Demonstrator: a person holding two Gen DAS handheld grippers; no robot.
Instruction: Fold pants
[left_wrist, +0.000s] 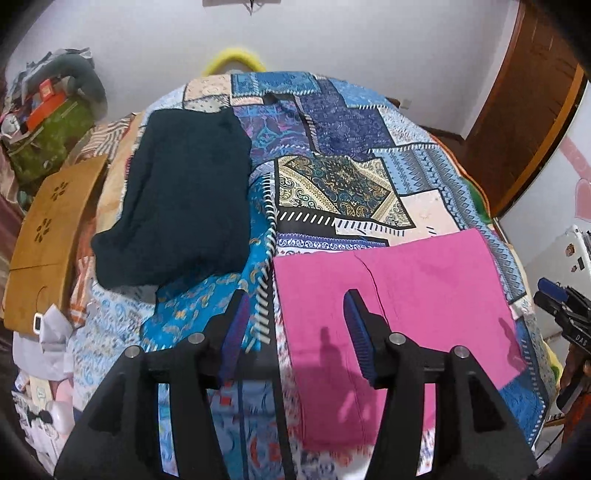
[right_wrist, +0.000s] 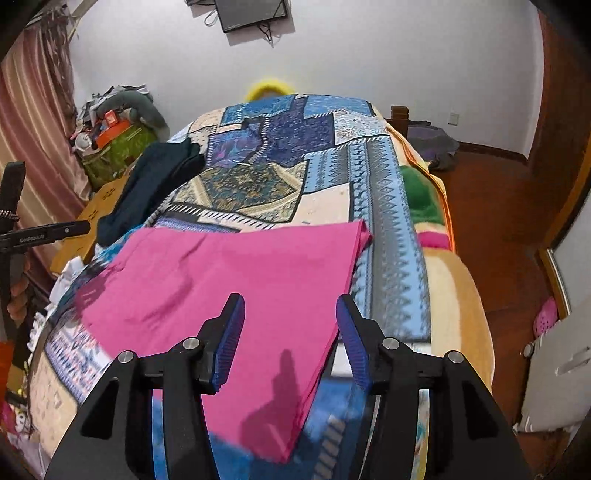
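My left gripper (left_wrist: 293, 325) hangs above the near edge of the bed, its two blue-padded fingers (left_wrist: 356, 332) spread apart with nothing between them. The pink pants (left_wrist: 406, 291) lie folded flat on the patchwork bedspread (left_wrist: 332, 173), forming a rough rectangle. In the left wrist view the pants sit below and to the right of the gap: the right finger overlaps the pink cloth in the picture, the left finger stands over the blue patterned spread just beside the pants' left edge, and that edge runs roughly under the gap. The finger shadows fall on the cloth apart from the fingers themselves, so neither pad touches it. My right gripper (right_wrist: 290, 332) is likewise spread and empty. In the right wrist view the pink pants (right_wrist: 229, 273) fill the space beneath and ahead of the gap; the left finger (right_wrist: 231, 332) lies over the pink cloth and the right finger sits just past the pants' right edge, over the bedspread (right_wrist: 384, 229). Here too a shadow on the cloth shows the pads clear of it. A dark folded garment (left_wrist: 177, 199) lies farther back on the left part of the bed, well apart from the pants. My right gripper also shows at the right border of the left wrist view.
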